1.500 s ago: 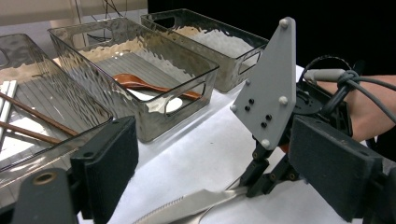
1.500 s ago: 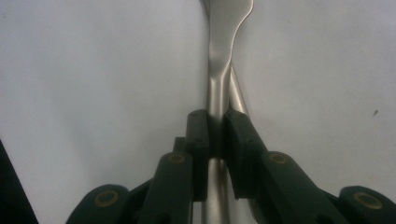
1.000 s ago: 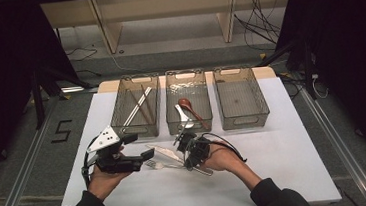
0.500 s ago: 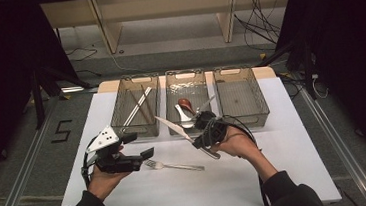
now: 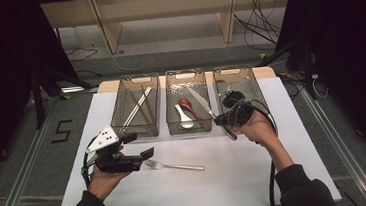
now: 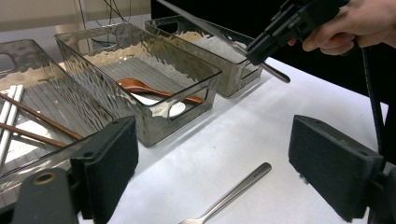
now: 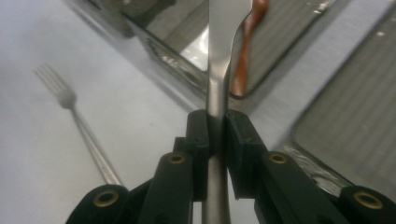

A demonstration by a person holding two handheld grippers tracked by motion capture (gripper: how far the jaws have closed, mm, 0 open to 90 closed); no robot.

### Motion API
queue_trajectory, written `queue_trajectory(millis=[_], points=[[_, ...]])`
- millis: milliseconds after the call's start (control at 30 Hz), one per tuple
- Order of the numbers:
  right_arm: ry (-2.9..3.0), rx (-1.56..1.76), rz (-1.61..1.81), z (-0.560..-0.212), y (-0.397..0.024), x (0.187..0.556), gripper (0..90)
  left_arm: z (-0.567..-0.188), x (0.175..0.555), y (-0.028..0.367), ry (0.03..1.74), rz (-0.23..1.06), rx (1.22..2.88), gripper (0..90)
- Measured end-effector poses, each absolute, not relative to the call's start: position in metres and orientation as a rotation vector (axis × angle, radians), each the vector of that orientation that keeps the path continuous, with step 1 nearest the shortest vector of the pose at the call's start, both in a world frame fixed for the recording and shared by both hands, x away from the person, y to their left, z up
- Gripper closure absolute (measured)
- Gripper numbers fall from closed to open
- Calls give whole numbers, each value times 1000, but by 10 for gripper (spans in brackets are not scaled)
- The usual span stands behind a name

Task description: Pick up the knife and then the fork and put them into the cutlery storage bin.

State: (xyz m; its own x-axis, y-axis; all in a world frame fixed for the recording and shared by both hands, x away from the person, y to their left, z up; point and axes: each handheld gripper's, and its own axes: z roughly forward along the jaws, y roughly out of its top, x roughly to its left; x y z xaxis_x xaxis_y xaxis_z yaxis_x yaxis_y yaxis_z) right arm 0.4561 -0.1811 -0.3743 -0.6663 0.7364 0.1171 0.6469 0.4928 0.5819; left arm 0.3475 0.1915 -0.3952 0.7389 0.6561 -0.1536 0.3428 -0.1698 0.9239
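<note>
1. 2 grippers up: right gripper [image 5: 224,121] has its jaws clamped tight on a knife [image 5: 200,100], lifted off the table, blade slanting over the middle bin [image 5: 188,127].
2. Left gripper [image 5: 137,145] hovers low, jaws spread wide, gripping nothing.
3. Fork [image 5: 174,166] lies flat on the table [image 5: 237,173], just beside the left gripper.

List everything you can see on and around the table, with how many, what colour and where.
Bins: three, clear grey, in a row at the table's far side.
Chopsticks: several, pale and brown, left bin.
Spoons: two, white and brown, middle bin.
Knife: one, silver, held above the middle bin.
Fork: one, silver, on the table near the front.
Table: one, white.
Left tongs: black, open, near the fork.
Right tongs: black, shut on the knife.
</note>
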Motion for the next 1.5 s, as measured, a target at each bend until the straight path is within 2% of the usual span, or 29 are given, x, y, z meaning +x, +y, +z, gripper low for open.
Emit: queue_trajectory(millis=[400, 967, 1500], points=[[2486, 1313, 915, -376, -214, 467, 807, -396, 348, 191, 789, 334, 1781, 156], [2381, 1404, 909, -367, -241, 480, 808, -397, 349, 191, 792, 336, 1789, 156], [2329, 1510, 881, -360, -244, 517, 807, -397, 349, 191, 791, 338, 1789, 156]])
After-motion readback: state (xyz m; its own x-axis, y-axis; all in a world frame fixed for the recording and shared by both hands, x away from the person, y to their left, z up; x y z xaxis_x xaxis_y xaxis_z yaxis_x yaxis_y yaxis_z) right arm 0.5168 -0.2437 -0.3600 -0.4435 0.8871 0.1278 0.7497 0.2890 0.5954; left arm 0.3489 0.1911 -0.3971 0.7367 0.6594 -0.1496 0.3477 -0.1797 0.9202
